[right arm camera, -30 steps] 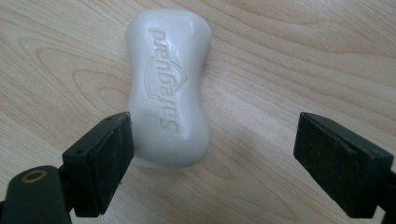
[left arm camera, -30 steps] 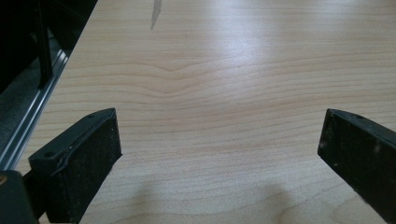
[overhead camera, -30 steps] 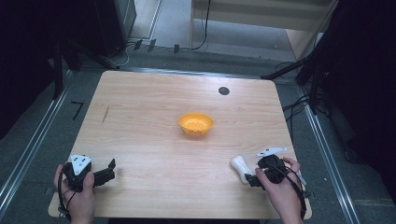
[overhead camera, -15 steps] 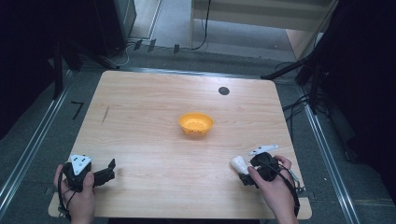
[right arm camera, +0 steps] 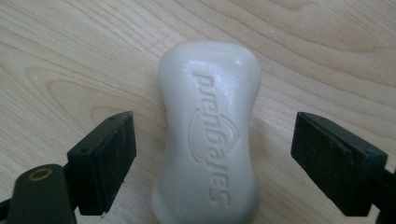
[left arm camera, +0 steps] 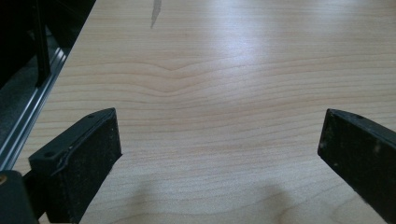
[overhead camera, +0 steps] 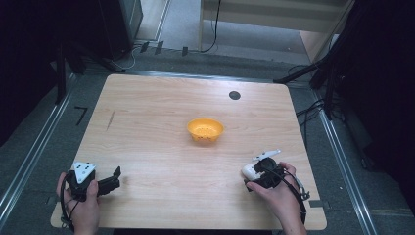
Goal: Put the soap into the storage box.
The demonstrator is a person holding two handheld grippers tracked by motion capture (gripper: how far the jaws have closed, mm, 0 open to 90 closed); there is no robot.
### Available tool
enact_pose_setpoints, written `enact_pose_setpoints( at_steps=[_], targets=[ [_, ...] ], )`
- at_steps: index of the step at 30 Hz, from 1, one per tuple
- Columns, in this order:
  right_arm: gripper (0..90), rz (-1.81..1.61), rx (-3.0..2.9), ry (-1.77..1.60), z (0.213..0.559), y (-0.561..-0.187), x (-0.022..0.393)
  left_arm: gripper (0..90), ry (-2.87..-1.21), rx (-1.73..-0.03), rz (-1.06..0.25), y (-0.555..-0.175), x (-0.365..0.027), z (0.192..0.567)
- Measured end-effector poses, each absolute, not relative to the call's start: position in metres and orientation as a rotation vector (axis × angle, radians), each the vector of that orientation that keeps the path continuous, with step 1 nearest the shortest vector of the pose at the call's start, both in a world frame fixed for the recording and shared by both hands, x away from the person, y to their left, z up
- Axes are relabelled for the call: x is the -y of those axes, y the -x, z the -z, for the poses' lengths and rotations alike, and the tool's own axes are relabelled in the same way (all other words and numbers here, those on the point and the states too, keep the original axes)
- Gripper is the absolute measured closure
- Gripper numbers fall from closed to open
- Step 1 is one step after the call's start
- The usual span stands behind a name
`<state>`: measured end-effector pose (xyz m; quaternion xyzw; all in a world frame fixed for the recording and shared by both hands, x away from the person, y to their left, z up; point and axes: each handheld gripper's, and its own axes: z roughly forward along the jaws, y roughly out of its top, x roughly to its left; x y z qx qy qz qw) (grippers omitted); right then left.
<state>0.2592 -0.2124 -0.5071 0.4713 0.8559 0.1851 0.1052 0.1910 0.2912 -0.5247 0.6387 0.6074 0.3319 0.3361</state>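
Lying flat on the pale wood bench [overhead camera: 161, 147] near its front right edge: a white bar of soap [right arm camera: 209, 133], waisted in the middle, rounded at both ends, with a raised crest and lettering pressed into its top face. Straddling it, the right gripper [right arm camera: 212, 154], fingers [right arm camera: 103, 158] spread wide, one on each side of the soap, neither touching it. Showing in the high view as a white lump [overhead camera: 249, 171] just ahead of the right hand [overhead camera: 276, 193]. Resting at the front left corner, the left gripper [overhead camera: 115, 178], fingers [left arm camera: 81, 161] also wide apart over bare wood. Sitting farther back, near the middle, a small orange bowl [overhead camera: 205, 130]. Beyond that, a dark round disc [overhead camera: 234, 95] near the far edge.
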Motion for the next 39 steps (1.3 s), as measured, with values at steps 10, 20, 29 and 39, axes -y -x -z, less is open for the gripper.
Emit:
enact_pose_setpoints(
  at_steps=[10, 20, 29, 39],
  targets=[
    [32.2, -0.571, -2.534, -1.417, 0.5099, -0.2618, 0.2103, 0.0, -1.667, -1.586, -0.865, -0.1909, -0.2913, 0.5246],
    [45.5, -0.557, -2.556, -1.407, 0.5145, -0.2612, 0.2082, 0.0, -1.656, -1.584, -0.86, -0.191, -0.2916, 0.5248],
    [50.0, -0.568, -2.594, -1.353, 0.5137, -0.2616, 0.2106, 0.0, -1.651, -1.586, -0.854, -0.1906, -0.2926, 0.5246],
    [50.7, -0.645, -2.596, -1.319, 0.5077, -0.2605, 0.2177, 0.0, -1.646, -1.584, -0.85, -0.1906, -0.2932, 0.5246]
  ],
)
